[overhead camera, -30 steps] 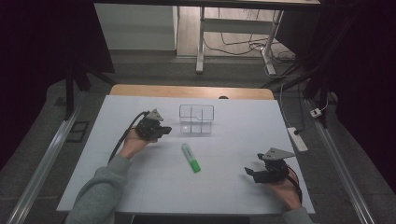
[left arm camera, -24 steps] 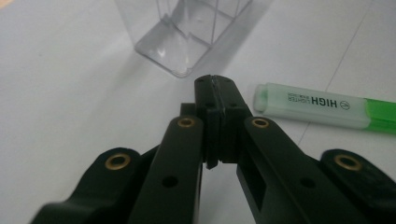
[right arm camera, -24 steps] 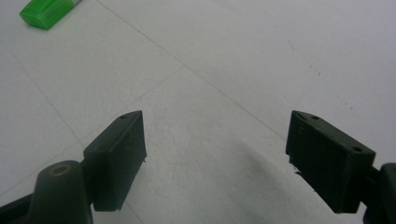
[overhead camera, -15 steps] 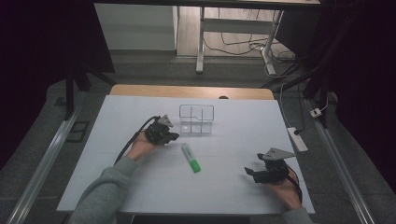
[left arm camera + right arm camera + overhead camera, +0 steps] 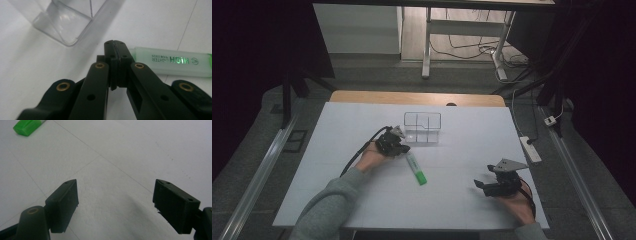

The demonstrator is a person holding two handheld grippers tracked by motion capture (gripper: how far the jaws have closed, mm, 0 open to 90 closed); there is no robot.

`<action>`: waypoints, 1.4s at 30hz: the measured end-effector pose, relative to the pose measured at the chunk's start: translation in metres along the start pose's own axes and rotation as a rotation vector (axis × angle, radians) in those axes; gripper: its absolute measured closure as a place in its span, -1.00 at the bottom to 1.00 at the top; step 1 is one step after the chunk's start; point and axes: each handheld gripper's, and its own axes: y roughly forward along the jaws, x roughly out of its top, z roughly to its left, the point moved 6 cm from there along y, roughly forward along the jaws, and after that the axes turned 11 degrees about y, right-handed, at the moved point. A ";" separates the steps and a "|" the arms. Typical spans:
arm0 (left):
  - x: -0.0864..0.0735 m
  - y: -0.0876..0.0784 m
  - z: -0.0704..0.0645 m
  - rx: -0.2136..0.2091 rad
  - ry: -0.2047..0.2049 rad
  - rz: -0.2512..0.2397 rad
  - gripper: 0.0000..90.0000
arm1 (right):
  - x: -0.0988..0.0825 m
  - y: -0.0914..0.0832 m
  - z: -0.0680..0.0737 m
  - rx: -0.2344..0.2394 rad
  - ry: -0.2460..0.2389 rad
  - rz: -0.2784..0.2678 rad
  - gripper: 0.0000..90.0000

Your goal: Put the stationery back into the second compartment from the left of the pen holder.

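Jaws of the left gripper (image 5: 115,46) are pressed together beside the pale green plastic highlighter pen (image 5: 172,61); they must spread before grabbing it.

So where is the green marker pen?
In the high view the green marker pen lies mid-table, just beside the left hand-held gripper and in front of the clear box.
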 end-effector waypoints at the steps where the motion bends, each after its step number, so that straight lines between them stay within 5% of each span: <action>1: 0.000 0.001 -0.001 -0.004 0.003 0.004 0.97 | 0.000 0.000 0.000 0.000 -0.001 0.002 -0.56; 11: 0.003 0.004 -0.010 -0.035 0.040 0.021 0.97 | -0.001 -0.001 0.001 0.003 -0.004 0.000 -0.56; 33: 0.021 0.008 -0.067 -0.145 0.143 0.042 0.97 | 0.002 -0.001 0.007 0.006 -0.002 0.004 -0.55; 42: 0.022 0.007 -0.070 -0.128 0.143 0.041 0.97 | 0.003 -0.001 0.009 0.018 0.003 0.001 -0.55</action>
